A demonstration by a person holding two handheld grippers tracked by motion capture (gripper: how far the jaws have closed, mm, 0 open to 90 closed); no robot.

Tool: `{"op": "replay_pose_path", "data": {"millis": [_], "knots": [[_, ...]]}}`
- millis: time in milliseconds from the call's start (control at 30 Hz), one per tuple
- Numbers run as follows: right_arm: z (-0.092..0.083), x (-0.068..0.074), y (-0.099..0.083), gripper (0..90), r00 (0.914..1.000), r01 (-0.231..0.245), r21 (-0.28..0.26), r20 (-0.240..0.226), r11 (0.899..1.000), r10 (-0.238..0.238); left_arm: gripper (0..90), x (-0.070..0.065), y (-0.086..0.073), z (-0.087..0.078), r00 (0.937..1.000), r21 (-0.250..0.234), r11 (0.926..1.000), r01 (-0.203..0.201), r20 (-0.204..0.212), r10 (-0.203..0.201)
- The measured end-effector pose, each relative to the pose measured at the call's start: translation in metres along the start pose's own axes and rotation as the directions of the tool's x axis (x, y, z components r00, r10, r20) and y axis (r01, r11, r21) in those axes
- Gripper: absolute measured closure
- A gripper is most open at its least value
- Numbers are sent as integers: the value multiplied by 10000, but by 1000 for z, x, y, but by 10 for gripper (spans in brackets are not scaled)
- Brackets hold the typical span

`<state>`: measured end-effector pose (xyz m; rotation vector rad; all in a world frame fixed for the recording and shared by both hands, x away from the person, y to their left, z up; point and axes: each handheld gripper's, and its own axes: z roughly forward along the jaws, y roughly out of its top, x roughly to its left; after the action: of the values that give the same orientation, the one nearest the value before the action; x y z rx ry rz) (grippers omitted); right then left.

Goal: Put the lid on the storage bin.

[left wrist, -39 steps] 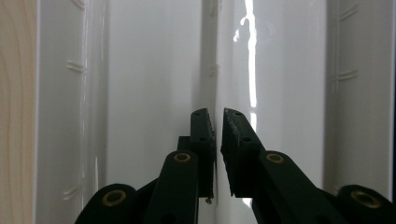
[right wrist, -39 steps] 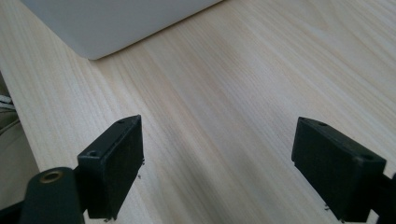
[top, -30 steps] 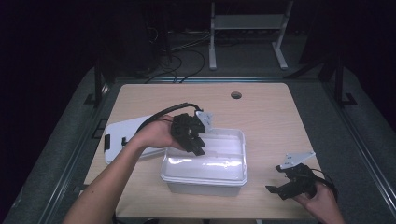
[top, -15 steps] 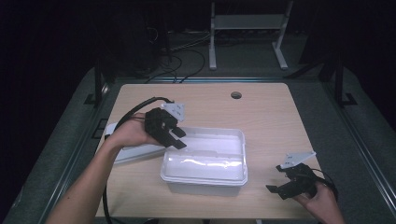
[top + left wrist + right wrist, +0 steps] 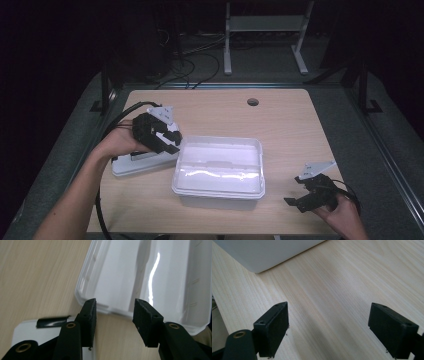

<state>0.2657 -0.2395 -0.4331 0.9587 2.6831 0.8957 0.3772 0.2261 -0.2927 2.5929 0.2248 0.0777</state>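
A clear plastic box point(image 5: 218, 167) stands open-topped in the middle of the wooden table point(image 5: 280, 120). A flat white lid point(image 5: 142, 162) with a black clip point(image 5: 52, 322) lies just left of it. My left gripper point(image 5: 170, 142) hovers over the lid's right end, beside the box's left wall. In the left gripper view the left gripper point(image 5: 115, 307) points at the box's corner point(image 5: 105, 302); its jaws have just been opening and nothing is between them. My right gripper point(image 5: 296, 191) rests near the front right edge, and the right gripper view shows the right gripper point(image 5: 328, 312) open wide over bare wood.
A round cable hole point(image 5: 253, 102) lies at the table's back. The left gripper's black cable point(image 5: 100, 200) loops along the table's left side. Dark floor, cables and a white metal stand point(image 5: 265, 35) lie beyond the far edge.
My left gripper has moved left, from above the box to above the white lid, and its jaws stand wider apart. The right gripper has not moved.
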Motion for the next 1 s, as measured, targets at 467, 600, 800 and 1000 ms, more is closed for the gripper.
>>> {"op": "replay_pose_path", "data": {"millis": [467,600,800,1000], "knots": [[1,0,-1,161,10000,-77,39,-3,10000,77,495,12,-41,4,9981,-66,9990,447,-421,-449],[1,-1,-1,162,10000,-93,43,-18,9999,94,463,18,-53,4,9953,88,9971,750,-629,-743],[2,0,-1,161,10000,-41,126,-29,9999,41,463,27,-72,9,9910,238,9946,1009,-913,-983],[2,0,-1,161,10000,-56,135,-25,9999,56,476,37,-94,16,9851,386,9898,1371,-1098,-1322]]}}
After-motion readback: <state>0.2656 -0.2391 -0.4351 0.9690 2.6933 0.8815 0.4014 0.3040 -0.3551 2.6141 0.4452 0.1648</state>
